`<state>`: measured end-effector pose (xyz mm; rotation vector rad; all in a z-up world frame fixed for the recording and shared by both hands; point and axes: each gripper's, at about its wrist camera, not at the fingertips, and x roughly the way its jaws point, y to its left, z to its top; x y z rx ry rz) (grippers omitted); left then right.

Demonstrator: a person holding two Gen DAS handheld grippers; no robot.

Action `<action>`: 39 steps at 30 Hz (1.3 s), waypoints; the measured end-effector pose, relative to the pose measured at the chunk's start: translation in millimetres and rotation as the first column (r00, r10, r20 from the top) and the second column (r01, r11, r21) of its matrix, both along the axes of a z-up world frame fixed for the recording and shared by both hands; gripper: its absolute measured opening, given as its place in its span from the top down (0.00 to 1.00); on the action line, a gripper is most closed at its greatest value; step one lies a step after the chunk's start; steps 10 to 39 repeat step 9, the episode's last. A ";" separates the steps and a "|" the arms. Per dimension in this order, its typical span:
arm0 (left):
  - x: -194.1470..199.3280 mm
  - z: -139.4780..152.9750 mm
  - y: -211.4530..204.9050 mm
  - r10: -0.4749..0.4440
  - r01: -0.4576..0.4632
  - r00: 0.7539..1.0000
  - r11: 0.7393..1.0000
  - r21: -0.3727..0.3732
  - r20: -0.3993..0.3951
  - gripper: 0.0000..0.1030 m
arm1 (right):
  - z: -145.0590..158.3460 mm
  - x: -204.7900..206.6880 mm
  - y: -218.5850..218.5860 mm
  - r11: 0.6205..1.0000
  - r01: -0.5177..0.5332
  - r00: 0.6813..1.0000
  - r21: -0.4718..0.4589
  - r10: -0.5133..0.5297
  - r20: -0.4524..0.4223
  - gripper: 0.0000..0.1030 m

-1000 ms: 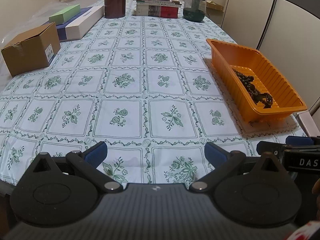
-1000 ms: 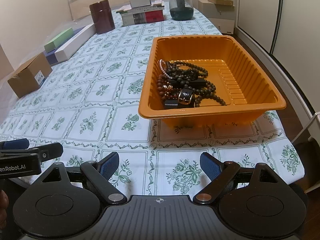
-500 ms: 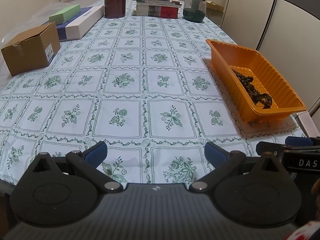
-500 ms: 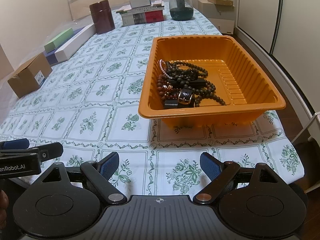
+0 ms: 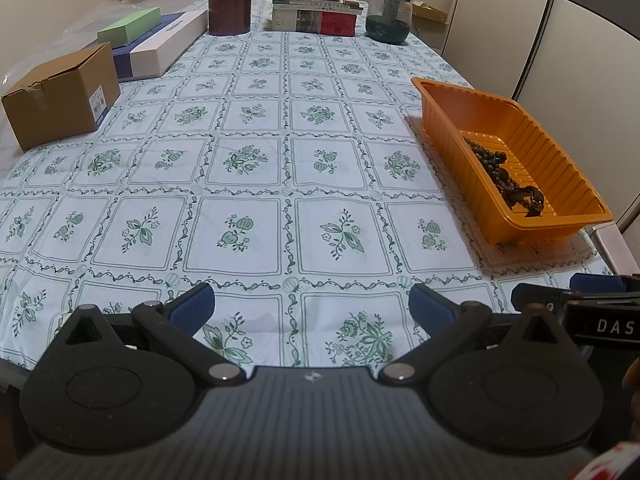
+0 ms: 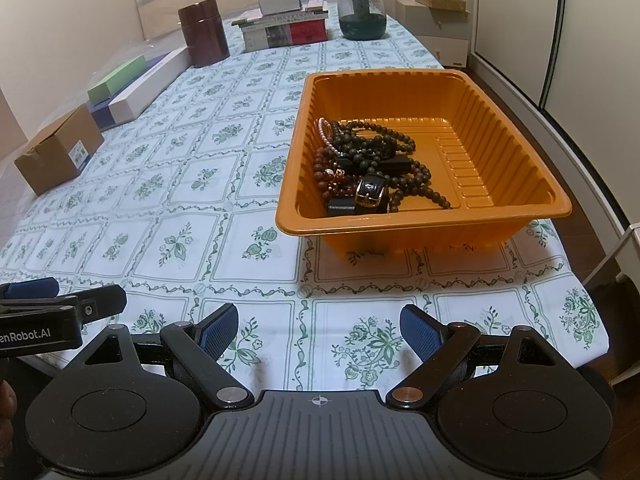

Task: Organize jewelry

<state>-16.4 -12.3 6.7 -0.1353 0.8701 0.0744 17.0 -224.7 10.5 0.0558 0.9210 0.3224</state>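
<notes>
We face the orange tray (image 6: 424,222) of tangled jewelry (image 6: 370,168) straight ahead of our right gripper (image 6: 318,328), nearer than the left gripper (image 5: 312,306); both gape empty over the counter (image 5: 240,168).

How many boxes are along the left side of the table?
3: a brown cardboard box nearest, then a long white box beside a blue one, and a green box lying on top. More may be hidden behind them.

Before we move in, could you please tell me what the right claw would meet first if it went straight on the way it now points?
Probably bare tablecloth, just short of the orange tray. The right claw is open and empty; depth is uncertain.
</notes>
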 end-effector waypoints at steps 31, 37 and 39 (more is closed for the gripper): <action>-0.5 0.0 1.9 0.001 -0.001 1.000 1.000 -0.010 0.014 0.00 | -0.2 -0.1 0.2 1.000 0.000 1.000 0.000 0.000 0.001 0.15; -0.5 0.0 1.9 0.001 -0.001 1.000 1.000 -0.010 0.014 0.00 | -0.2 -0.1 0.2 1.000 0.000 1.000 0.000 0.000 0.001 0.15; -0.5 0.0 1.9 0.001 -0.001 1.000 1.000 -0.010 0.014 0.00 | -0.2 -0.1 0.2 1.000 0.000 1.000 0.000 0.000 0.001 0.15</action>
